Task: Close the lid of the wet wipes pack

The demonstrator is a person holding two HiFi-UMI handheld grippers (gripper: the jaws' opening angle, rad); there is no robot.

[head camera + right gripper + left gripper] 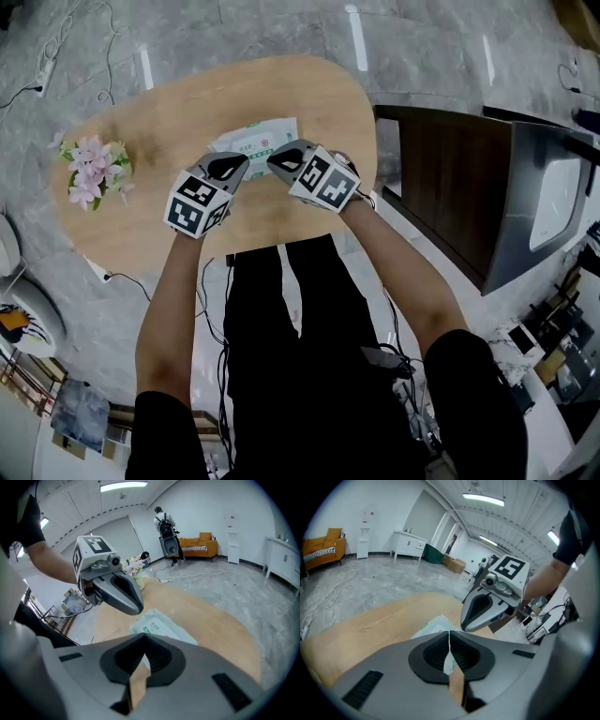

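Observation:
A white and green wet wipes pack point(255, 141) lies flat on the oval wooden table point(159, 230), just beyond both grippers. Its lid cannot be made out. My left gripper point(229, 168) hovers at the pack's near left edge, jaws shut with nothing between them. My right gripper point(287, 159) hangs at the pack's near right edge, also shut and empty. In the left gripper view the pack point(436, 624) peeks out past the closed left gripper point(449, 639), with the right gripper point(480, 611) above it. The right gripper view shows the pack point(161, 625) beyond the shut right gripper point(143, 641).
A small bunch of pink flowers point(94, 171) stands at the table's left end. A dark cabinet point(469, 187) sits to the right of the table. Cables run across the grey floor point(141, 37). An orange sofa point(199, 545) stands far off.

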